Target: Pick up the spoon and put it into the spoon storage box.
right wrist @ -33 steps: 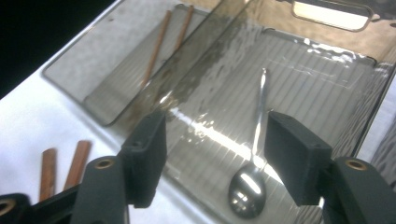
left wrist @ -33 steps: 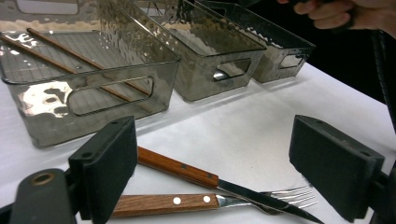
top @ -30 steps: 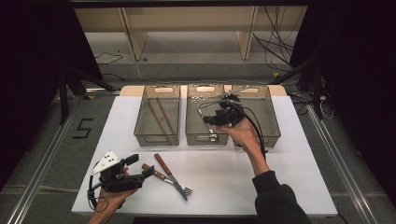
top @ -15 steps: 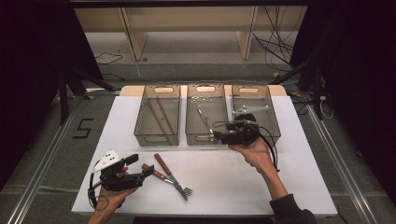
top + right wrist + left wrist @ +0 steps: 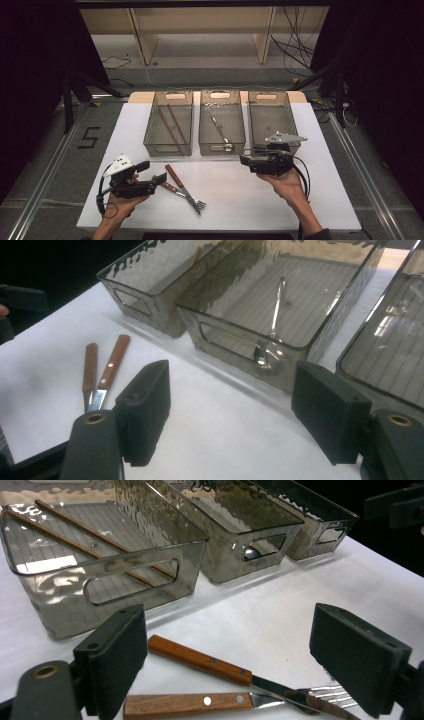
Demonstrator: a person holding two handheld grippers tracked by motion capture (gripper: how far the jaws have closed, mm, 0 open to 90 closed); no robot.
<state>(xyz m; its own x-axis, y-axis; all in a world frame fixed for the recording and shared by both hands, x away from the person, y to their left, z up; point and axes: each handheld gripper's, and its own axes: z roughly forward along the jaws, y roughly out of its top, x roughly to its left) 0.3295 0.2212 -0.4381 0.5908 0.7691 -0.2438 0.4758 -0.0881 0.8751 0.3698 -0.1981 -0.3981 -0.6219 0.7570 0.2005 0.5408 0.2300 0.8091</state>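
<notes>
Two wooden-handled pieces of cutlery lie crossed on the white table, one of them a fork. My left gripper stands open just left of them; in the left gripper view both handles lie between its jaws, untouched. My right gripper points left in front of the middle bin. Its jaws have just been opening and hold nothing. A metal spoon lies in that bin. Two brown chopsticks lie in the left bin.
A third clear bin stands at the right of the row, with the right gripper's grey plate over its near end. White table surface lies between the two grippers. Dark floor and cables surround the table.
The right hand has come back from above the middle bin toward the table's near side and sunk a little, leaving the spoon in the bin. The left hand has stayed put.
</notes>
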